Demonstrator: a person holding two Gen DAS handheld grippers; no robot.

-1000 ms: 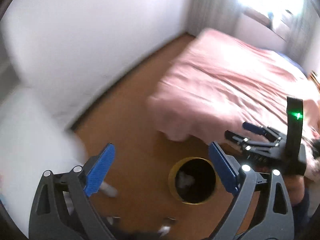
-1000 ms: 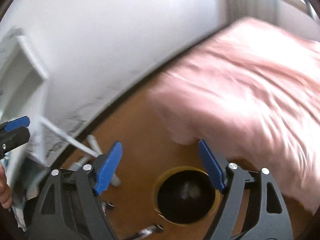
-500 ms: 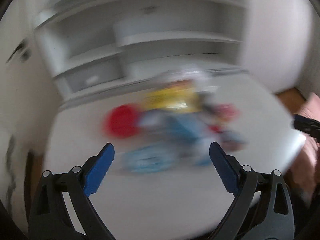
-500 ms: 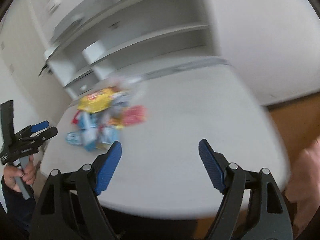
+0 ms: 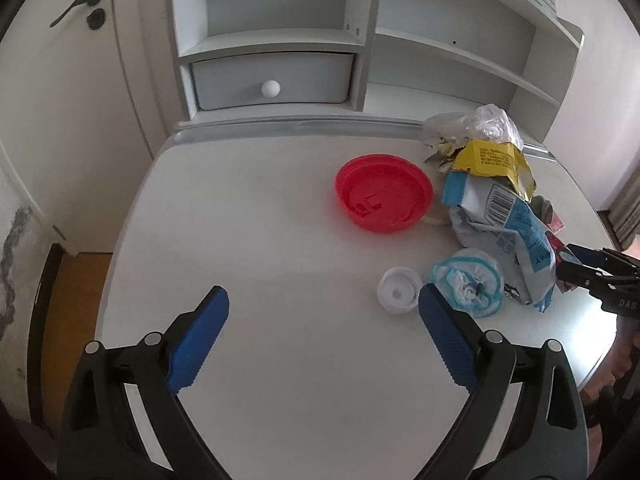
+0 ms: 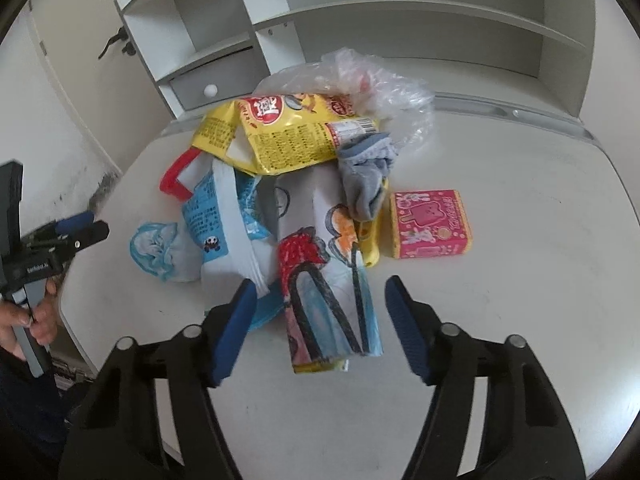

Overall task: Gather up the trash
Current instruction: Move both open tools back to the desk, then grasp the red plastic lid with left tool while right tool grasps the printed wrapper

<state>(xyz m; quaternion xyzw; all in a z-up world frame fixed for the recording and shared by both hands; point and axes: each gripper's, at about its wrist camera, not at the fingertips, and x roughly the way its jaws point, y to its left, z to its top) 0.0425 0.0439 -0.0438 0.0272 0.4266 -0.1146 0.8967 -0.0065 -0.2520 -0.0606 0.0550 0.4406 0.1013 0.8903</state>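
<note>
A pile of trash lies on the white desk [image 5: 280,360]. In the left wrist view I see a red lid [image 5: 383,192], a small white cap [image 5: 399,290], a blue-white crumpled wrapper [image 5: 468,282], a blue-white bag [image 5: 508,232] and a yellow snack bag [image 5: 494,162]. My left gripper [image 5: 323,340] is open and empty, above the desk left of the cap. In the right wrist view a rolled drawing [image 6: 326,276] lies between the tips of my open right gripper [image 6: 318,322]; a pink box [image 6: 430,224], a grey cloth [image 6: 366,178] and the yellow bag [image 6: 280,132] lie beyond.
A white shelf unit with a drawer [image 5: 272,80] stands at the back of the desk. A clear plastic bag [image 6: 372,80] lies behind the pile. A door with a dark handle [image 5: 76,4] is at the left. The right gripper shows at the left view's right edge [image 5: 600,276].
Both views swung from the floor, the bin and the pink bed up to the desk with the trash pile. Both grippers stay open.
</note>
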